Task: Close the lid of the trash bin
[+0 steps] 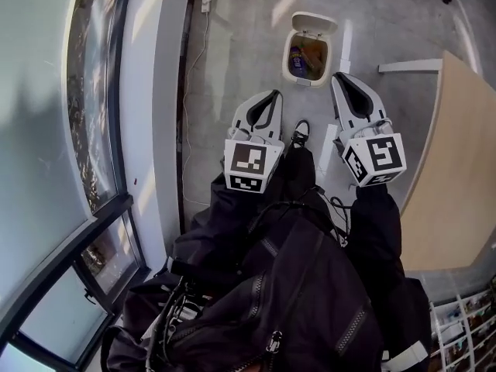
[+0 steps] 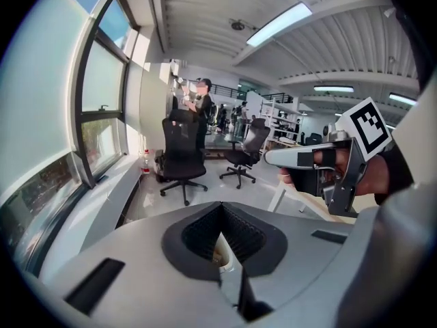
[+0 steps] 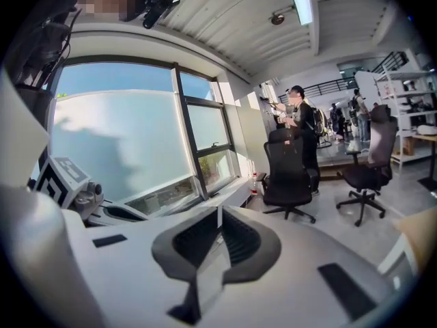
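Observation:
A small white trash bin [image 1: 308,53] stands on the grey floor ahead of me. Its lid [image 1: 314,23] is tipped up at the far side, and coloured rubbish shows inside. My left gripper [image 1: 274,96] is held in the air short of the bin and a little to its left, with the jaws together and empty. Just short of the bin's right corner, my right gripper [image 1: 339,77] is also shut on nothing. Both gripper views look level across the room, and neither one clearly shows the bin. Their jaws [image 2: 220,206] [image 3: 218,210] meet at the tip.
A window wall with a low sill [image 1: 151,115] runs along the left. A wooden desk [image 1: 457,169] lies to the right, with a white leg [image 1: 411,67] near the bin. Black office chairs [image 2: 181,157] and a standing person [image 3: 304,132] are further off. My shoe [image 1: 301,132] is between the grippers.

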The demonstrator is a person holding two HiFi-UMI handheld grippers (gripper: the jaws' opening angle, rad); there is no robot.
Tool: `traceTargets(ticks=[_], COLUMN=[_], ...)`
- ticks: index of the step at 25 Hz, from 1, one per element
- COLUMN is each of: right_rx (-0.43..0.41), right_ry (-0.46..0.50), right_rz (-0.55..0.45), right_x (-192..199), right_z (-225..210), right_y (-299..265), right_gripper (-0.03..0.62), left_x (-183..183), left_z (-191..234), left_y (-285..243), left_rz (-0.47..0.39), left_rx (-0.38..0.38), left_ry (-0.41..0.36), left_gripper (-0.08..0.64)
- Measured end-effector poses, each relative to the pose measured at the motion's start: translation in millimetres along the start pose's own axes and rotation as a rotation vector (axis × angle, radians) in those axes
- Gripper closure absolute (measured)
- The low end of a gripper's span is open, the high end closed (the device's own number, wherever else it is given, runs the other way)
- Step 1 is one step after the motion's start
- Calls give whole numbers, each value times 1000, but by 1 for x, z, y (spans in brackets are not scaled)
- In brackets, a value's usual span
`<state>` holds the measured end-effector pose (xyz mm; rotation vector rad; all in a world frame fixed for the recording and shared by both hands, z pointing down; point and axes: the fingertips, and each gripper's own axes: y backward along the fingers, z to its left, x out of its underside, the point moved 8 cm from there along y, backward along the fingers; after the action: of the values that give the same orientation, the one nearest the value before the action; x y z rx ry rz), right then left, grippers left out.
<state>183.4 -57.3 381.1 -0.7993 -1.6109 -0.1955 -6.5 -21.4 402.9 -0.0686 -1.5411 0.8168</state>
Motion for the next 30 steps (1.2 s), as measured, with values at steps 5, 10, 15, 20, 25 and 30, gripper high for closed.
traceTargets(ticks=[5,10,15,20,25,30], right_rx=[-7,2,16,34,48,80], right_ry=[21,58,91,95,102,110], right_rz=[88,188,267,294,316,323], right_x=[38,87,137,170,196,206], right_z=[-14,-40,-72,-93,-112,-137], right_y=[-45,-93,-148,-190,-214,-235], right_gripper=[584,584,583,583,583,583], left_x=[43,94,151,187,217,238], left_z=[28,53,75,94,105,107], left_y=[-14,-25,-37,-51,-59,-61], left_rz=[56,106,171,212,248,285], left_rx=[-9,-17,-38,-38,-56,-51], left_ry=[48,90,154,169,201,225], left_gripper=[558,557,558,558,558,558])
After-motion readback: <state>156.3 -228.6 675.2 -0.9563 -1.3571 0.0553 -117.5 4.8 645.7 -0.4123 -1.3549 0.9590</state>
